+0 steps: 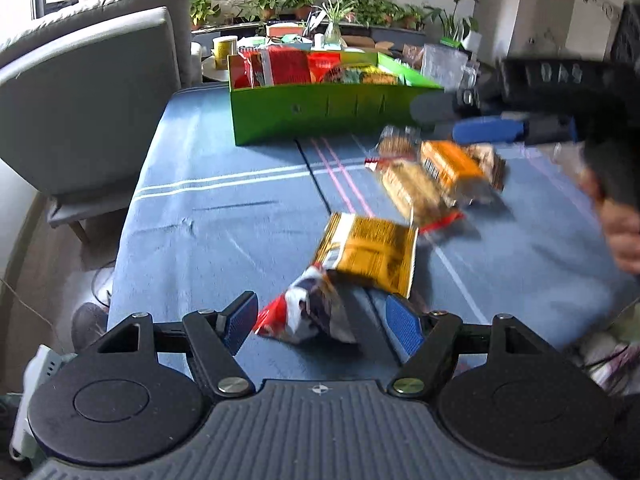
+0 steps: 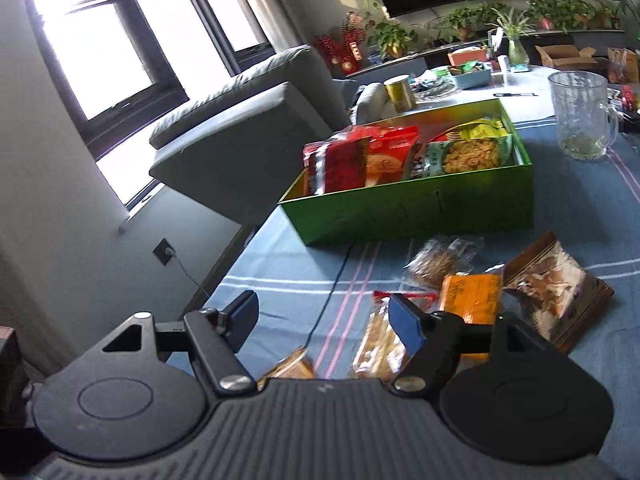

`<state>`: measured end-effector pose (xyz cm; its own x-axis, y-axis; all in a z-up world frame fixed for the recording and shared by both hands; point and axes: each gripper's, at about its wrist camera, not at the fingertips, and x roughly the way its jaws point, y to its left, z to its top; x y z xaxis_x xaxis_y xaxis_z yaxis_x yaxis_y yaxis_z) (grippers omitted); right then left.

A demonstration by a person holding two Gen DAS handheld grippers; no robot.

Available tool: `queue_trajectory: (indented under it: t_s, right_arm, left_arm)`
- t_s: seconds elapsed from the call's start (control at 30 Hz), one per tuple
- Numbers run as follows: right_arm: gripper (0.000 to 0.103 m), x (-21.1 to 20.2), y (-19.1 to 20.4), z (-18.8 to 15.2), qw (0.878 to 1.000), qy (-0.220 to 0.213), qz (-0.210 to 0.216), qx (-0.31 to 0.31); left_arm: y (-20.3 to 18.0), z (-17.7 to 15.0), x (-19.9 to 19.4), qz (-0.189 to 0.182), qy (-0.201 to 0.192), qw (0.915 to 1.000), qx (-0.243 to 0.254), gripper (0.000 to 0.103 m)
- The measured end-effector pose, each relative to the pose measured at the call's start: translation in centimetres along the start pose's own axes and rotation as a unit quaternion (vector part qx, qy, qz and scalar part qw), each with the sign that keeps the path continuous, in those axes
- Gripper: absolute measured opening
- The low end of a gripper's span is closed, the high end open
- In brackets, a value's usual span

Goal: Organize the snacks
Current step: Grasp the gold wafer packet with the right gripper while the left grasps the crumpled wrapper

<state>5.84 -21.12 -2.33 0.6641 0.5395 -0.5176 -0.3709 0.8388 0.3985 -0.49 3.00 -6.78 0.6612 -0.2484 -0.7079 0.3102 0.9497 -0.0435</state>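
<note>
On the blue striped tablecloth [image 1: 208, 240], the left gripper [image 1: 320, 322] hovers low with its blue-padded fingers spread apart on either side of a crumpled red, white and dark snack bag [image 1: 308, 314], which lies partly under a yellow foil packet [image 1: 370, 254] near the table's near edge. The right gripper [image 2: 322, 316], its fingers likewise apart and holding nothing, hangs above a loose cluster of wrapped snacks: an orange packet [image 2: 474, 294], a clear bag of golden biscuits [image 2: 378, 350] and a brown pictured pouch [image 2: 558, 290]. At the far edge sits the green rectangular cardboard box [image 2: 412, 210], already holding red, yellow and green snack bags, with a clear glass mug [image 2: 582, 114] beside it.
</note>
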Motion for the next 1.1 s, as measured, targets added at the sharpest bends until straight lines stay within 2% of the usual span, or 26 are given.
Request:
queue_trajectory:
  t_s: [0.1, 0.2, 0.27, 0.33, 0.5, 0.7, 0.87, 1.1]
  right_arm:
    - [0.062, 0.0, 0.8, -0.4, 1.000, 0.005, 0.001, -0.010]
    - [0.064, 0.4, 1.5, -0.8, 1.000, 0.016, 0.003, -0.025]
    - [0.066, 0.9, 1.9, -1.1, 0.999, 0.026, 0.004, -0.033]
    - [0.066, 1.5, 2.3, -1.5, 0.998, 0.038, 0.004, -0.044]
    - [0.068, 3.0, 3.3, -2.4, 0.994, 0.068, 0.006, -0.085]
    - [0.068, 4.4, 3.7, -3.2, 0.988, 0.095, -0.002, -0.122]
    - [0.068, 5.5, 4.4, -3.7, 0.981, 0.117, 0.010, -0.153]
    - [0.069, 7.3, 5.0, -4.5, 0.971, 0.149, 0.003, -0.184]
  left_arm:
    - [0.1, -0.5, 0.7, 0.018, 0.009, 0.9998, 0.009, 0.068]
    - [0.8, -0.7, 1.6, 0.022, 0.019, 0.9995, -0.011, 0.068]
    - [1.1, -0.7, 1.8, 0.021, 0.011, 0.9995, -0.021, 0.067]
    - [1.2, -0.4, 1.9, 0.018, 0.008, 0.9996, -0.019, 0.060]
    - [1.6, 0.0, 2.1, 0.005, -0.002, 0.9997, -0.022, 0.050]
    - [2.6, -0.1, 1.8, 0.037, -0.004, 0.9992, -0.017, 0.049]
    - [3.7, 0.0, 1.4, 0.040, -0.008, 0.9984, -0.039, 0.049]
    - [4.4, 0.2, 1.4, 0.040, -0.011, 0.9976, -0.057, 0.049]
